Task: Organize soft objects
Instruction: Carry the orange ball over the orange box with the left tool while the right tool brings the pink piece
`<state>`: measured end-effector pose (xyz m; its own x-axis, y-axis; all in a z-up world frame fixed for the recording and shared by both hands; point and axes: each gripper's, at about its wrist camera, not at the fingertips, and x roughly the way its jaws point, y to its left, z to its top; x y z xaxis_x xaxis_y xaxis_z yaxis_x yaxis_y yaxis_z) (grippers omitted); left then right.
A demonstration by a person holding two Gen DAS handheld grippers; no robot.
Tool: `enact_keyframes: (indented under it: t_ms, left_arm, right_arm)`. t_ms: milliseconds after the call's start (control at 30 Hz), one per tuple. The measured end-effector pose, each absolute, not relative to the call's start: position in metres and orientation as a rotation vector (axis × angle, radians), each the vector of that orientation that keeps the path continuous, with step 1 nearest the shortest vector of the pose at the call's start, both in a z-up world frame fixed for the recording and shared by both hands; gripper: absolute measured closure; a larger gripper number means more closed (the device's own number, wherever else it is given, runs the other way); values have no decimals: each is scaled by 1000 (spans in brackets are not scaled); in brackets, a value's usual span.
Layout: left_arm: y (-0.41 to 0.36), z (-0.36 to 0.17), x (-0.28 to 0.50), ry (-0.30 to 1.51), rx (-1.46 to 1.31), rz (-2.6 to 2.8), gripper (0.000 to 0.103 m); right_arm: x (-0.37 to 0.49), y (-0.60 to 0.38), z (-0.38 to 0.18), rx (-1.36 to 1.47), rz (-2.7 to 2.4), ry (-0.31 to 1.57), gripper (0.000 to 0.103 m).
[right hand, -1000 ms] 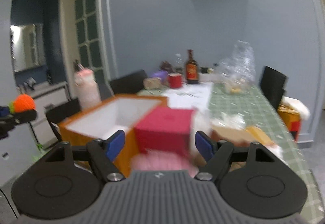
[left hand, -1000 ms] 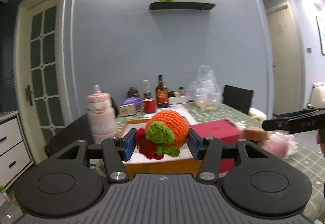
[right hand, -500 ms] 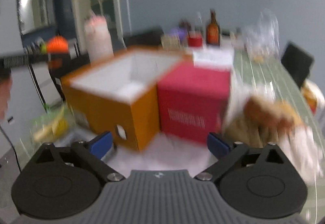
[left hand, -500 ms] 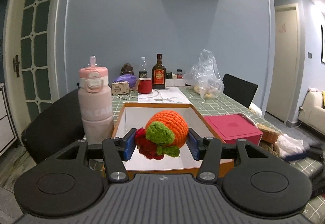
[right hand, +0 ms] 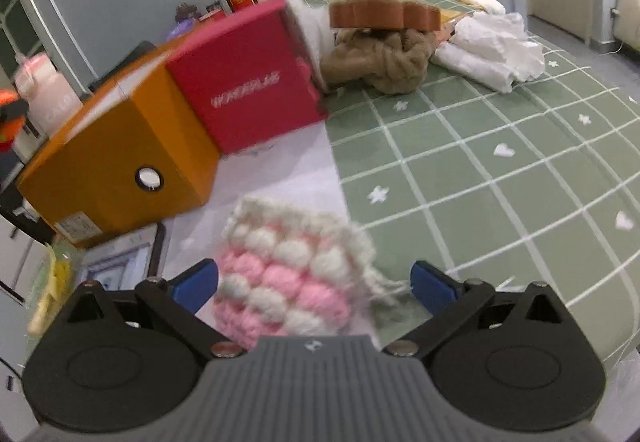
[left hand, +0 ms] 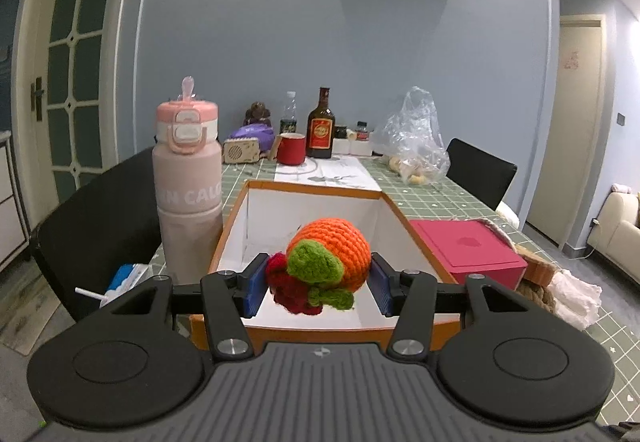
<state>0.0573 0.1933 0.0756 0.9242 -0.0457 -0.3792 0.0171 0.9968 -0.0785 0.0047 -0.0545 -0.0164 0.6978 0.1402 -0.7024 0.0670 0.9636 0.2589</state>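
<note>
My left gripper (left hand: 318, 284) is shut on a crocheted orange ball with green leaf and red berries (left hand: 324, 262), held above the near end of the open orange box (left hand: 312, 191) with its white inside. In the right wrist view, my right gripper (right hand: 314, 284) stands wide open, pointing down at the table. A pink-and-white knitted piece (right hand: 288, 274) lies on the table between its blue fingers, and neither pad touches it. The orange box (right hand: 116, 157) shows at the left of that view, with the orange ball (right hand: 8, 113) at the far left edge.
A red box (left hand: 466, 250) stands right of the orange box. A pink bottle (left hand: 188, 185) is on its left. Brown yarn (right hand: 380, 57), a brown sponge-like piece (right hand: 384, 13) and white cloth (right hand: 488, 49) lie behind. Bottles, a red mug and a plastic bag sit far back.
My right gripper has opened wide and dropped toward the table, tilting down over the pink-and-white knit. My left gripper has carried the orange ball over the orange box.
</note>
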Motion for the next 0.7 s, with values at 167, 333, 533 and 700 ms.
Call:
enact_keyframes:
  t_ms: [167, 333, 533, 700]
  left_arm:
    - [196, 74, 61, 391, -79, -21, 44]
    - [199, 75, 63, 406, -105, -30, 44]
    - [199, 71, 66, 420, -92, -20, 44]
    - [199, 70, 69, 433, -69, -6, 44]
  right_arm:
    - [15, -31, -23, 166, 49, 747, 2]
    - [20, -24, -26, 98, 75, 736, 2]
    - [20, -17, -34, -23, 111, 675, 22]
    - [14, -19, -34, -44, 97, 613, 36]
